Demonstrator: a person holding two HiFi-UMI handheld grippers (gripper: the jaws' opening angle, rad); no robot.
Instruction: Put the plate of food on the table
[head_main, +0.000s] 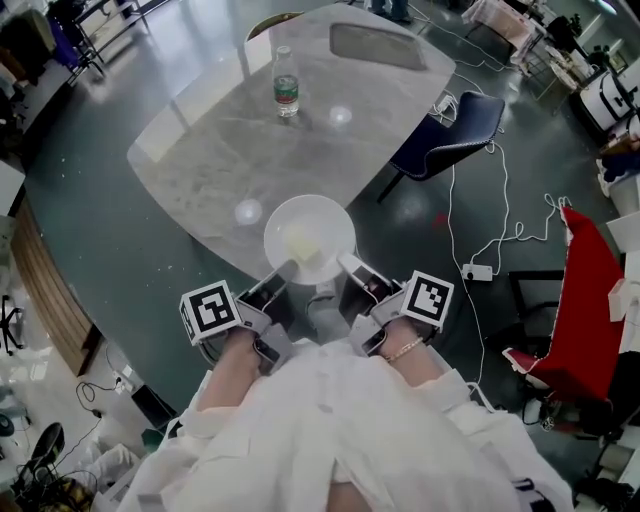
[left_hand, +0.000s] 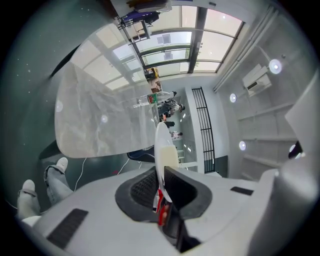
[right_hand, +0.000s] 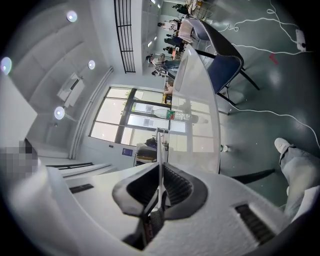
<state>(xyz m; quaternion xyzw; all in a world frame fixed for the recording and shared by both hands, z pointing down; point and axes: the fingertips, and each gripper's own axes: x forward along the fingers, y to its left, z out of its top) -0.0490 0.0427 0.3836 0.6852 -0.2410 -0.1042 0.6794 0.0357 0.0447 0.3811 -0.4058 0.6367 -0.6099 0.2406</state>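
Here the plate (head_main: 308, 238) is held off the table (head_main: 230, 140) between the two grippers, level, with a pale piece of food (head_main: 300, 243) on it. The left gripper (head_main: 283, 275) pinches the near-left rim and the right gripper (head_main: 350, 268) pinches the near-right rim. From the head view the plate overlaps the table's near edge, partly over the grey marble top and partly over the dark floor.

In the left gripper view the plate (left_hand: 161, 145) shows edge-on, and the left gripper (left_hand: 161, 187) has its jaws closed on the rim, the pale food (left_hand: 167, 155) just beyond the pads. In the right gripper view the right gripper (right_hand: 161, 187) likewise has its jaws clamped on the thin white rim (right_hand: 160, 150).

A water bottle (head_main: 287, 95) stands upright on the far part of the table, well apart from the plate. A blue chair (head_main: 455, 130) stands at the table's right side. Further right on the floor lie a white power strip (head_main: 478, 271) with its cable and a red chair (head_main: 590, 300). The person wears white sleeves, near the bottom of the head view.
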